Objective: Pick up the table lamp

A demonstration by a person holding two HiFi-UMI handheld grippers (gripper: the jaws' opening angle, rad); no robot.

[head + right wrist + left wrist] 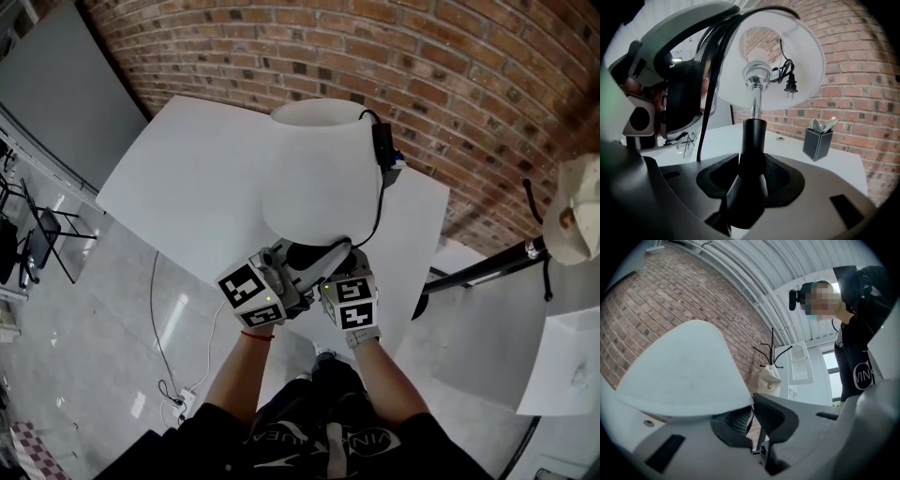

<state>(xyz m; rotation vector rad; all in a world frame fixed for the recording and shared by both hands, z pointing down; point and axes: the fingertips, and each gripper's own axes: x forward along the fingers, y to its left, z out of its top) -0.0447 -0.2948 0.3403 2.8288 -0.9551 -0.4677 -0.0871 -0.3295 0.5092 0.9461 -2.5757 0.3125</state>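
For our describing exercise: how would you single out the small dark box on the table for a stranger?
Find the brick wall, then the white table before it. Near the table's wall-side edge stands the small dark box. Unlike the tall white-shaded lamp, it is low and square, with something pale poking out.

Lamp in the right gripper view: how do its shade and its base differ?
The shade is white; the base is black. The shade flares wide and is open underneath; the base is a narrow cone that widens downward. The shade sits above the jaws; the base is gripped between the jaws of the right hand-held gripper. Both are parts of one lamp, joined by a chrome stem.
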